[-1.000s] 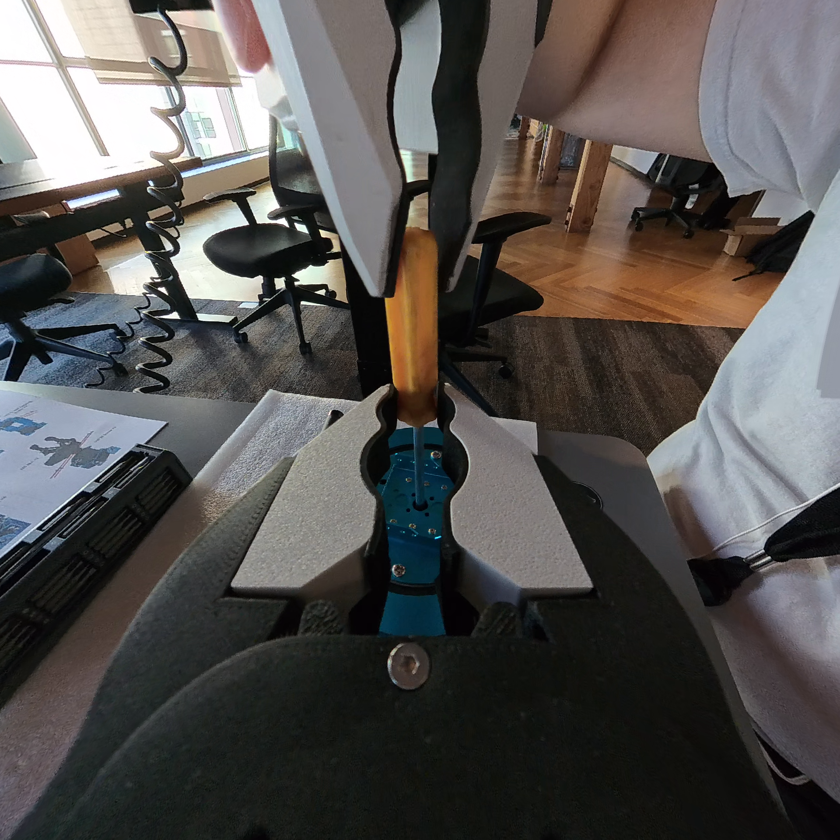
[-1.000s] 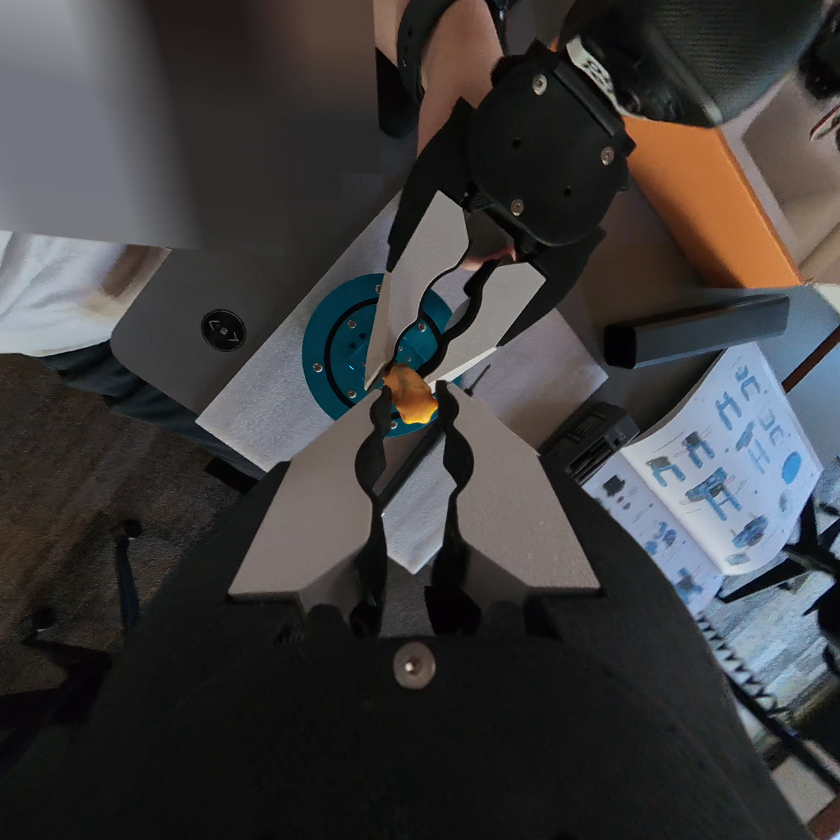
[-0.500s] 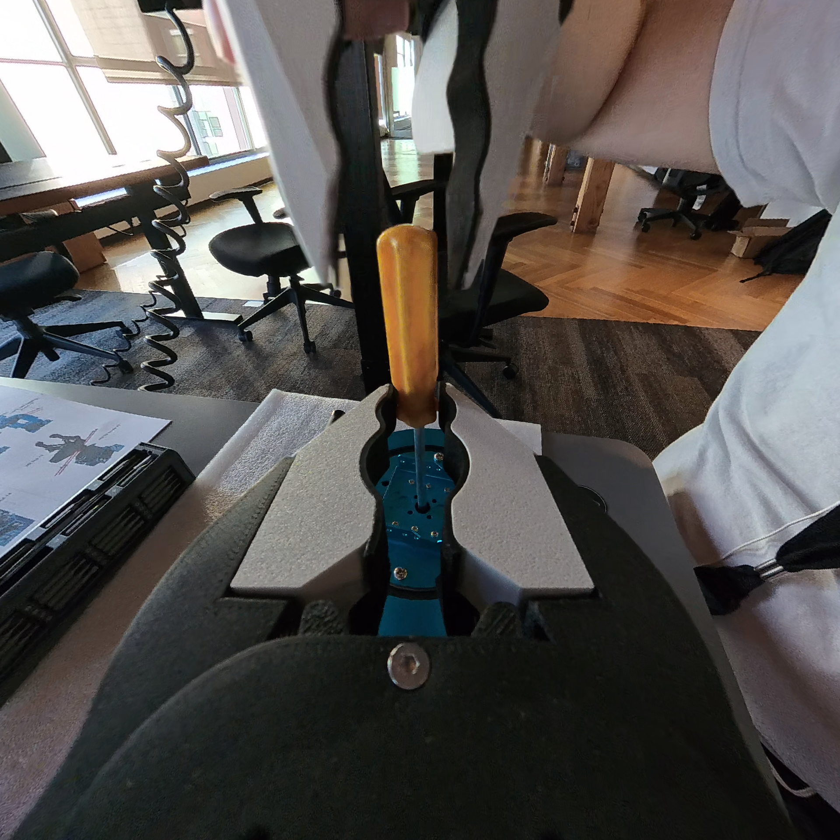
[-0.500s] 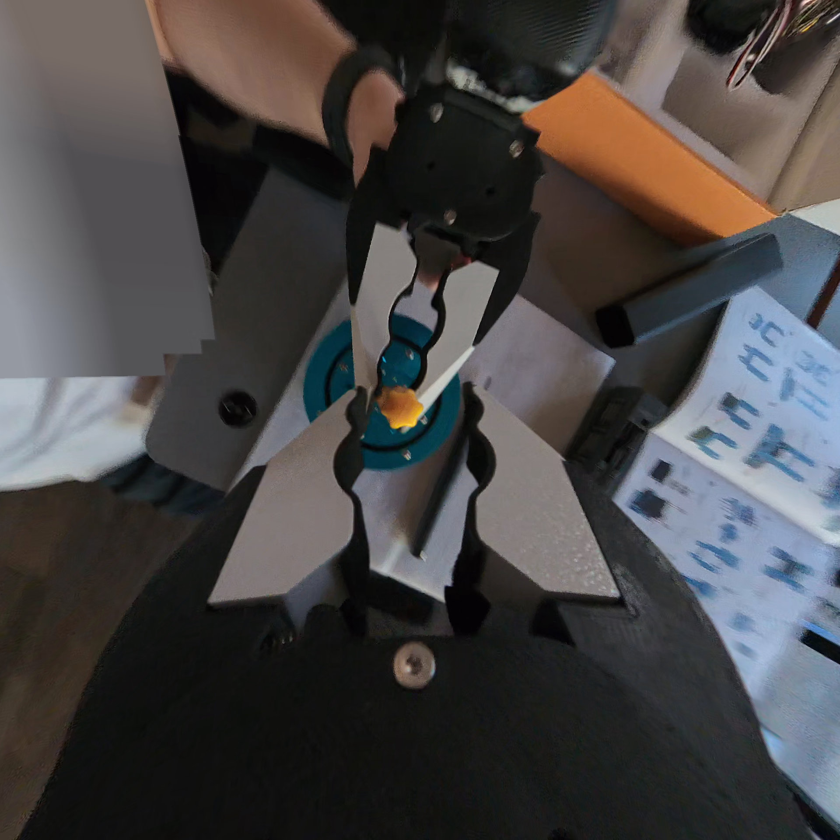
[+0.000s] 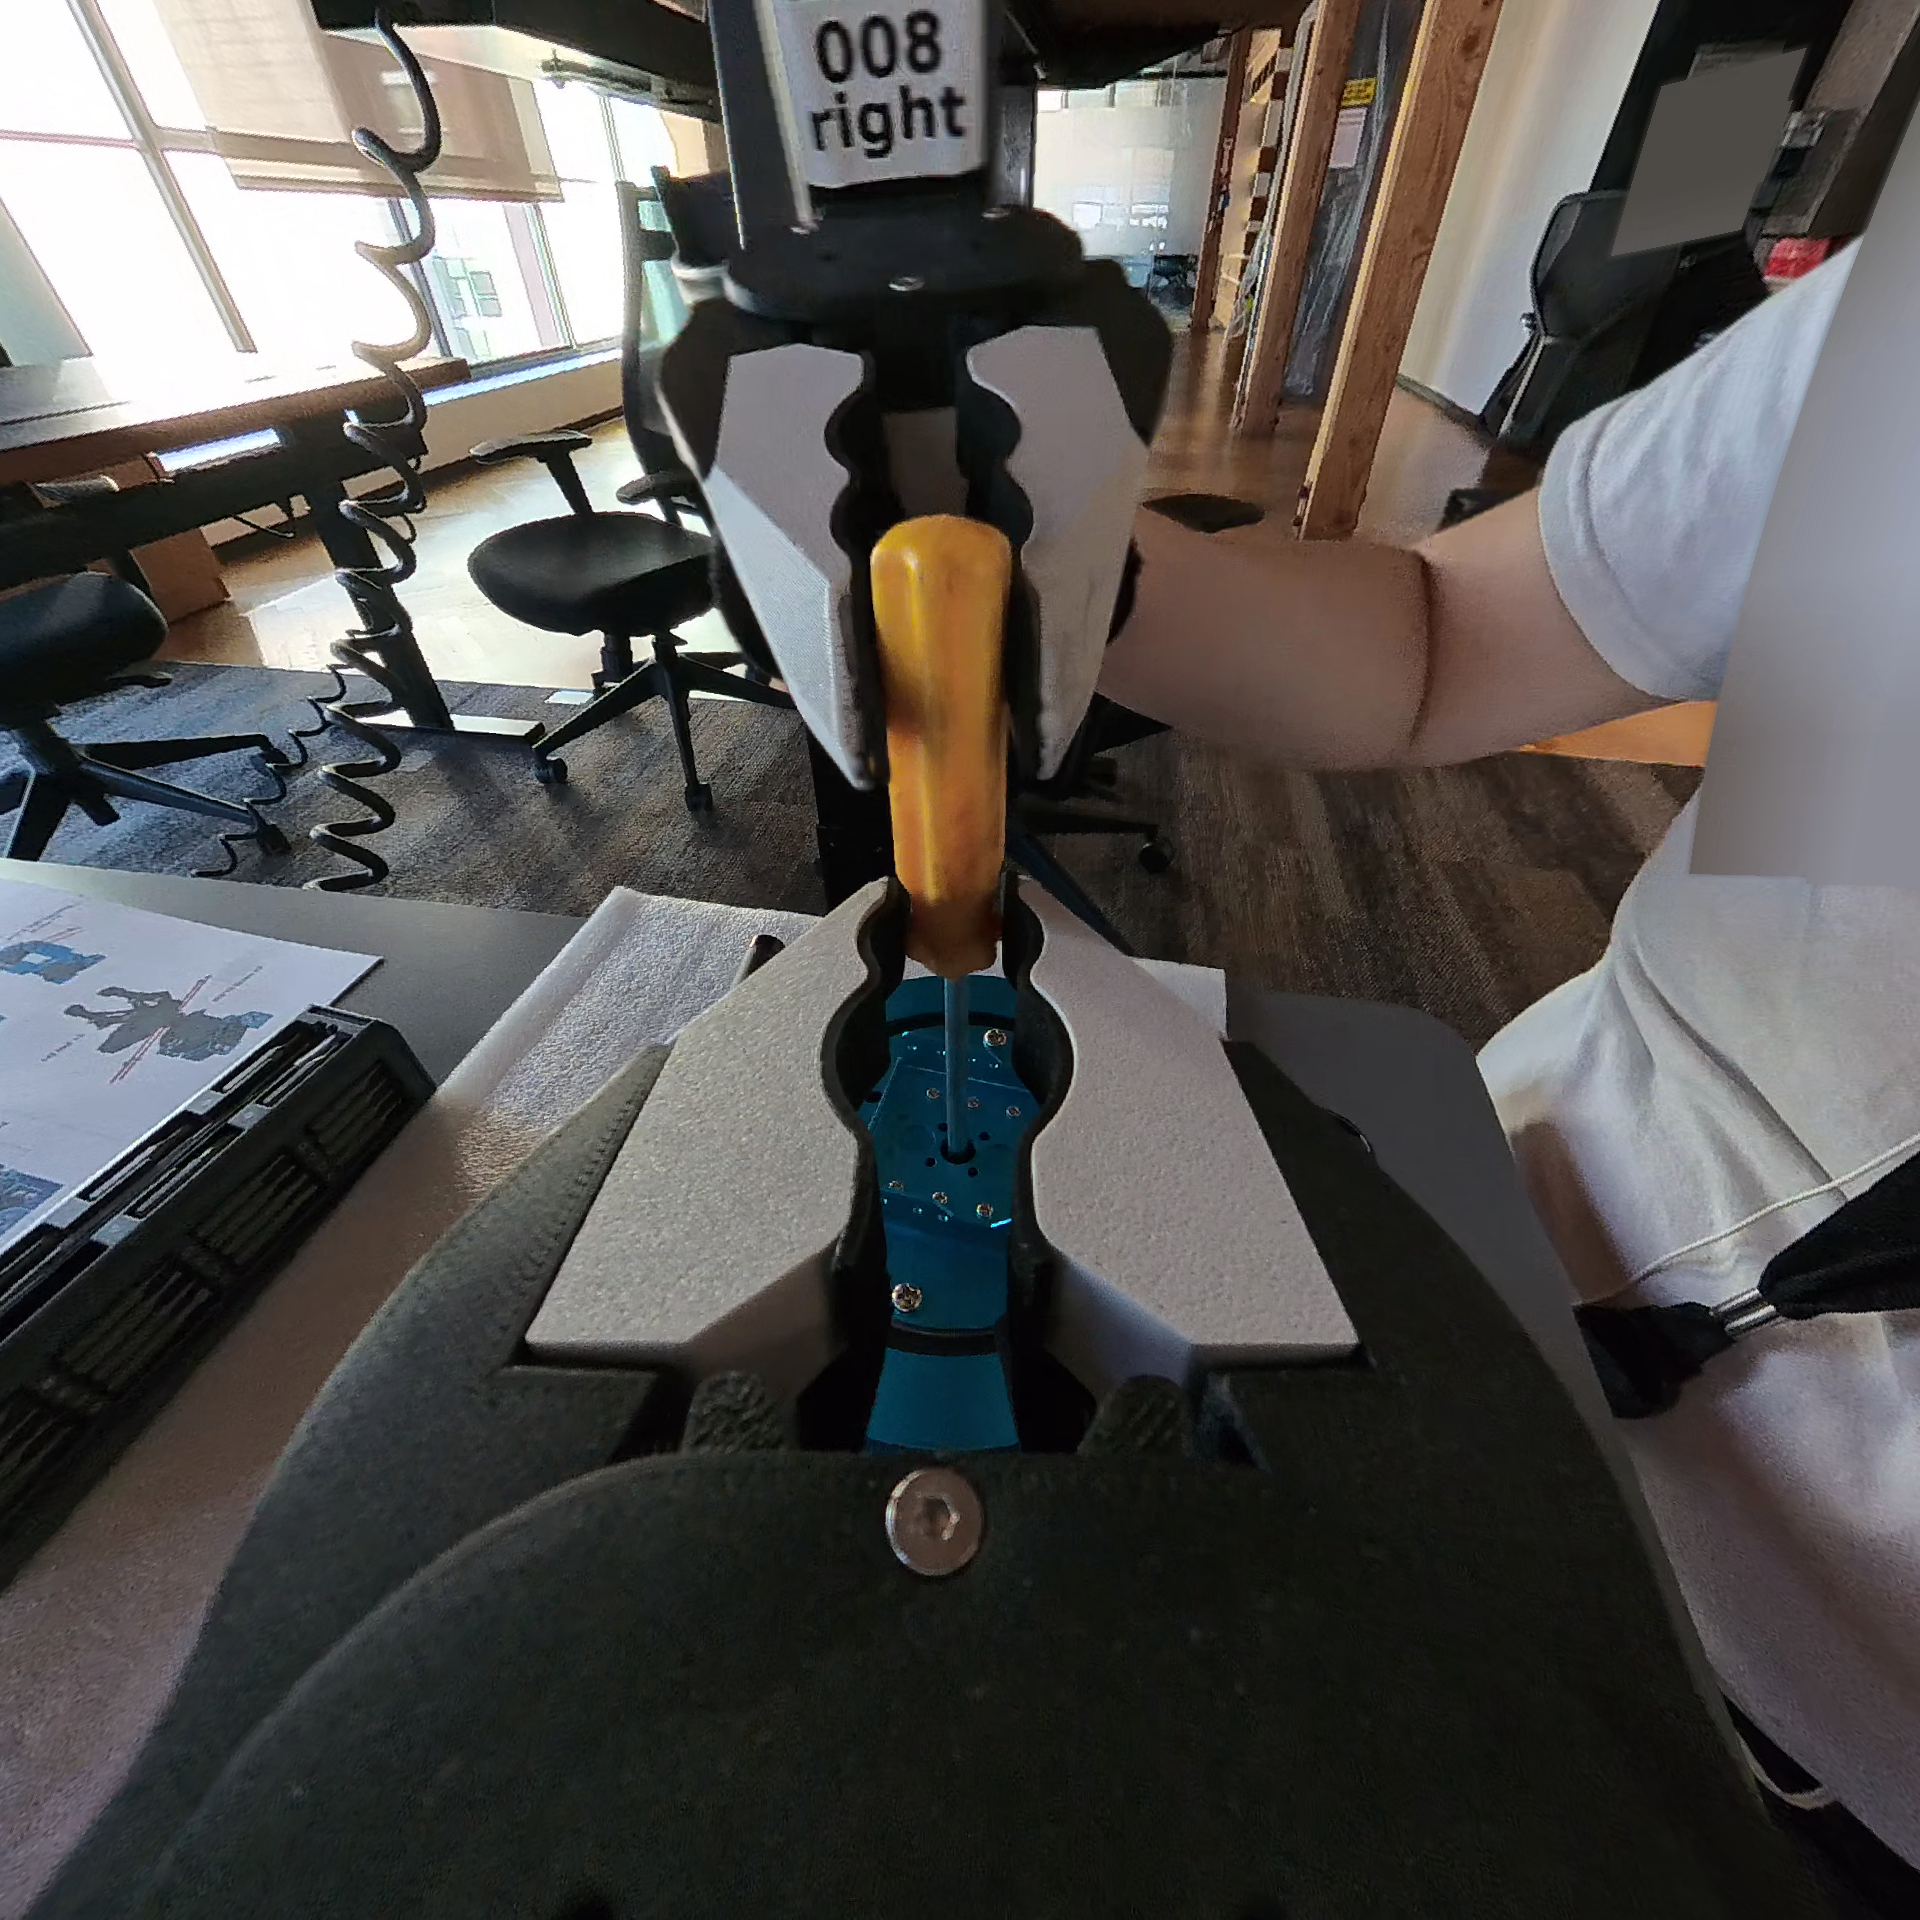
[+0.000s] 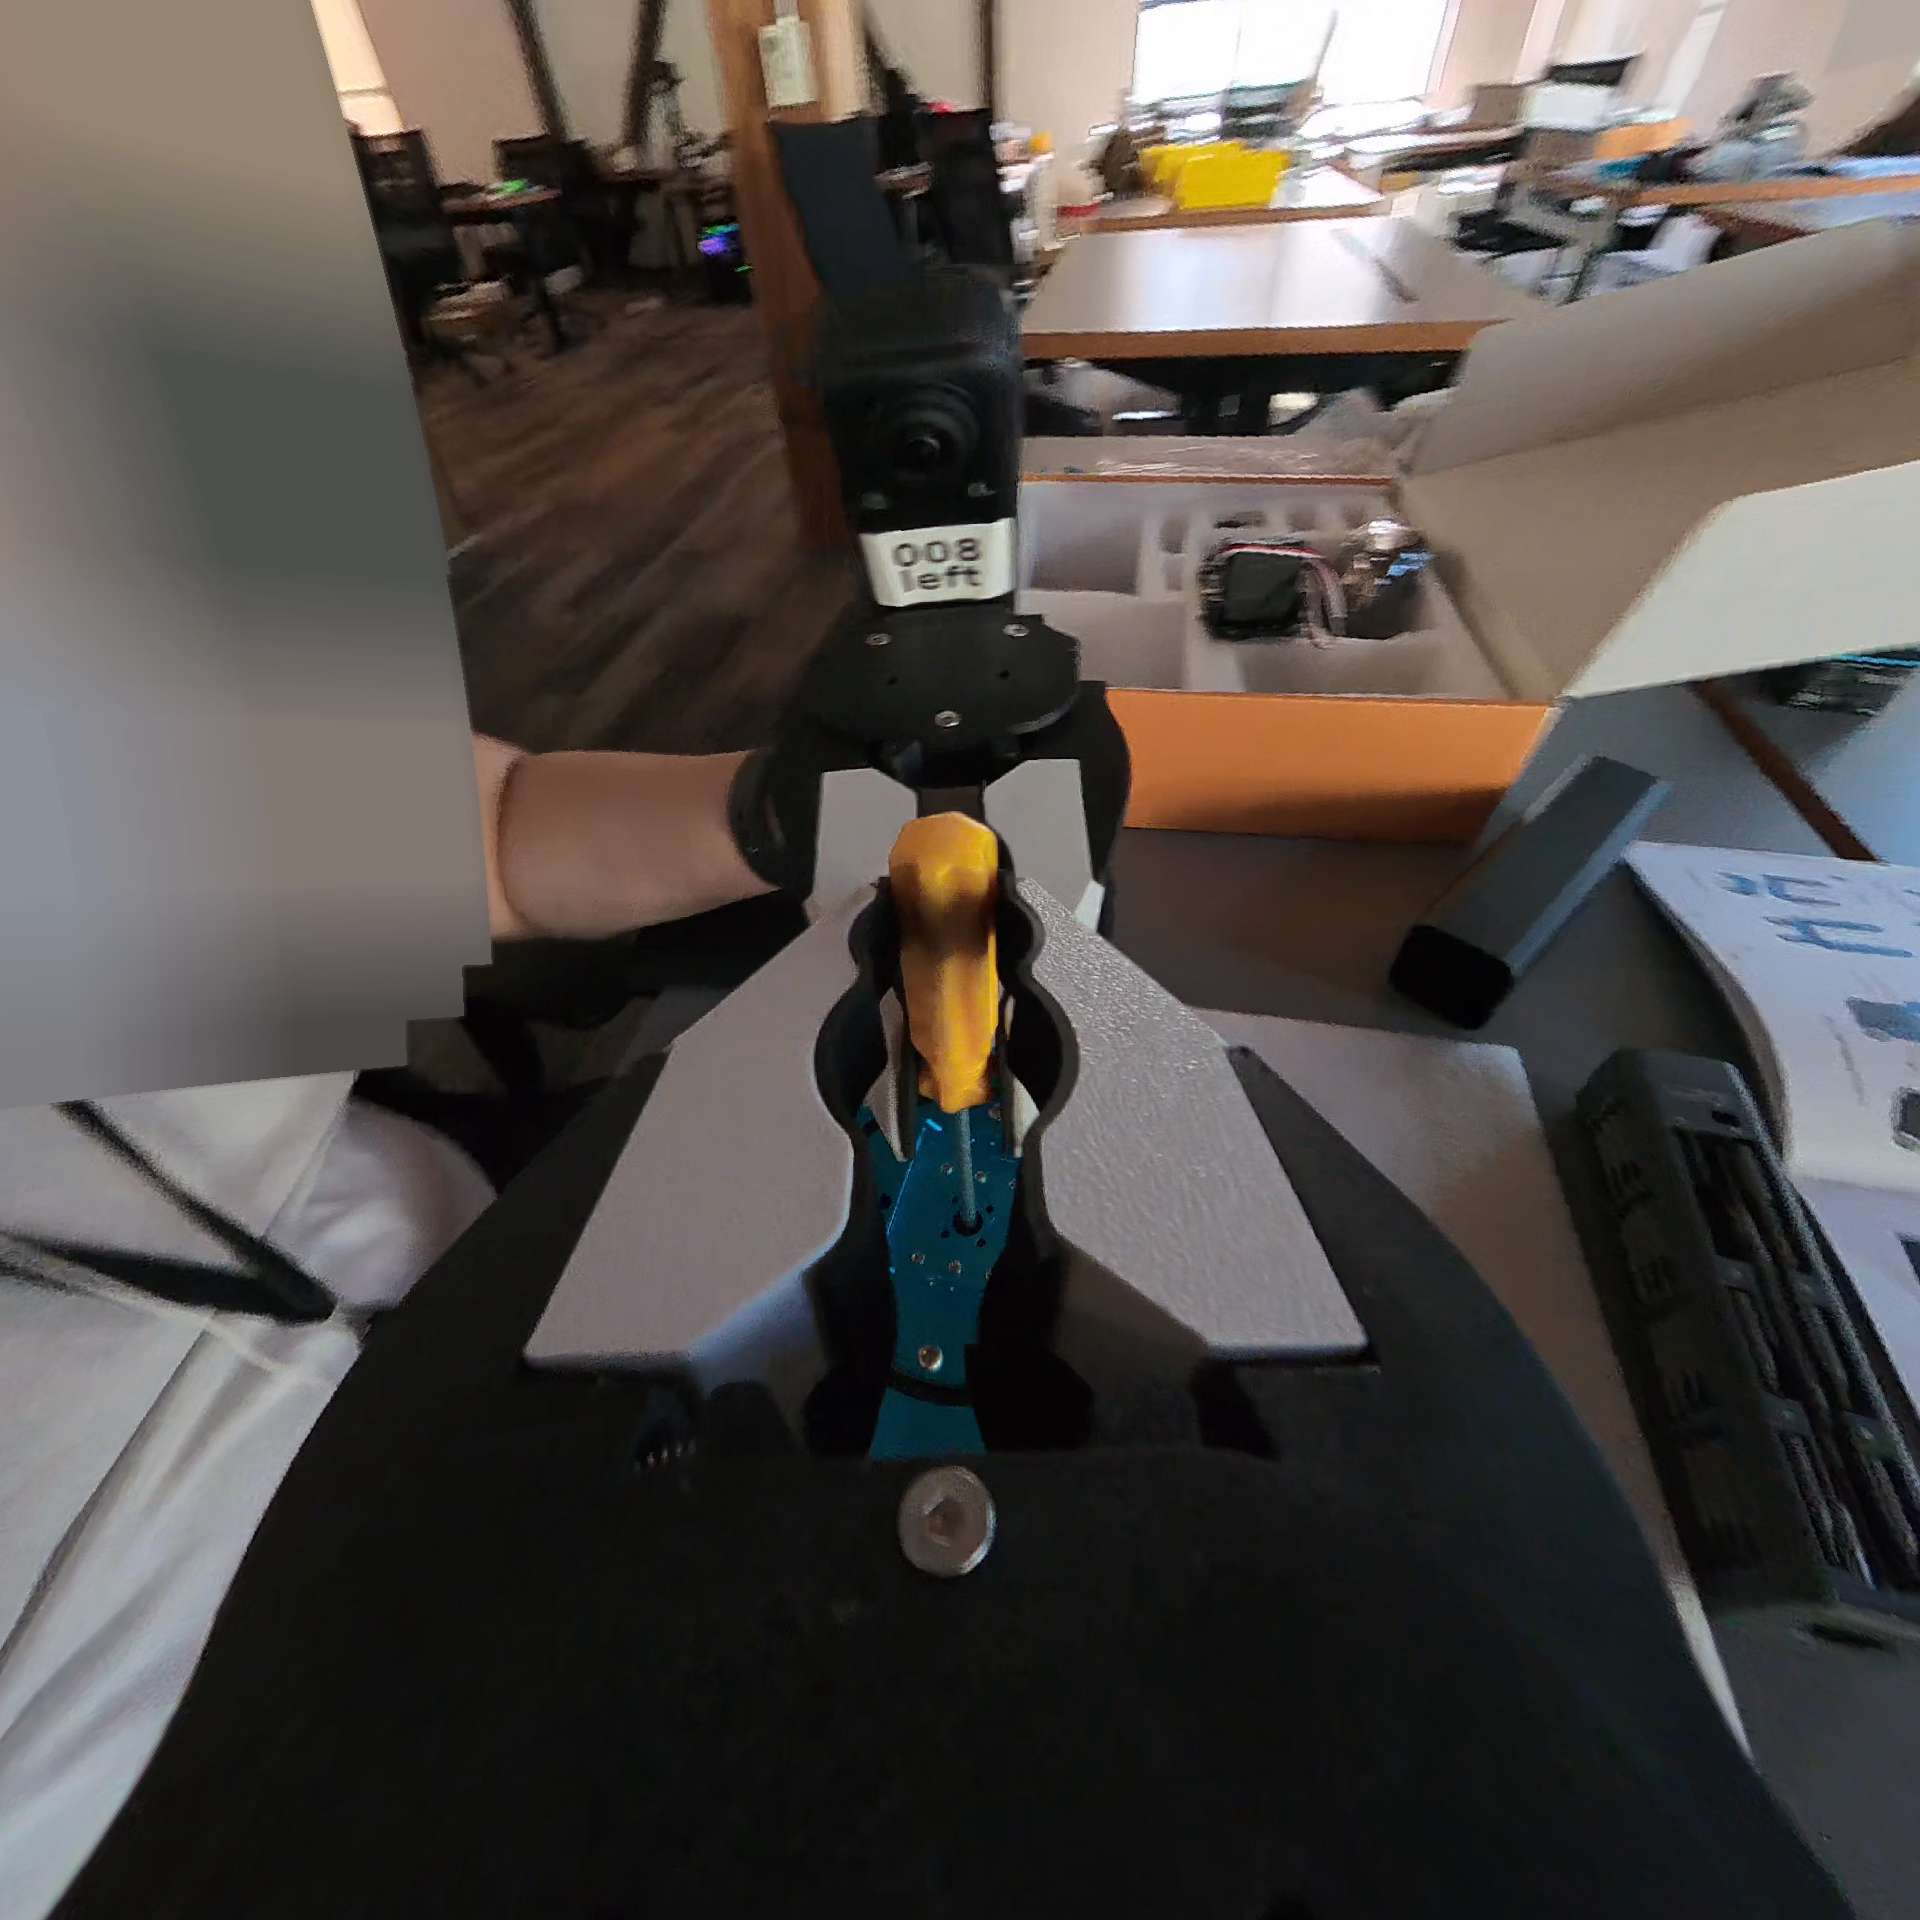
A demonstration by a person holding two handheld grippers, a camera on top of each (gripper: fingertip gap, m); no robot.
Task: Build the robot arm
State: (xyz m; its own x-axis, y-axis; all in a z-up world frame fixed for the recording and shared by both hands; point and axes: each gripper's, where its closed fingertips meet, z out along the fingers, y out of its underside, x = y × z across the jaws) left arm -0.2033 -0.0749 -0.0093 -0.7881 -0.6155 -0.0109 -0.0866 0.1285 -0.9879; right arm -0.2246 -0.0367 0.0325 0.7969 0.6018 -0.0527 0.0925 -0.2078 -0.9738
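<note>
An orange-handled screwdriver [image 5: 940, 727] stands upright with its thin shaft in the centre hole of a blue metal part [image 5: 940, 1174] full of small holes and screws. My left gripper [image 5: 954, 909] is shut on the bottom of the handle, just above the blue part. My right gripper [image 5: 940, 769] faces it from the far side, its fingers closed against the upper handle. In the right wrist view the right gripper [image 6: 948, 904] clasps the screwdriver [image 6: 945, 966] above the blue part [image 6: 940, 1247]. The left gripper's fingertips are mostly hidden behind the handle there.
A white foam pad [image 5: 644, 966] lies under the blue part on the grey table. A black bit case [image 6: 1745, 1299] and a printed sheet [image 6: 1818, 987] lie to one side. A black bar [image 6: 1527, 883] and an open orange-sided box [image 6: 1330, 748] stand behind. A person's forearm [image 5: 1299, 655] reaches in. About 5 centimetres separates my left fingertips from my right. Both grippers' tips are roughly 25 centimetres from the black bit case [image 6: 1745, 1299]. My left wrist view [image 5: 142, 1201] looks at it from another angle.
My right gripper let go of the handle's top, opened, swung down from overhead to level opposite my left gripper, and closed on the upper handle. My left gripper kept the screwdriver still.
</note>
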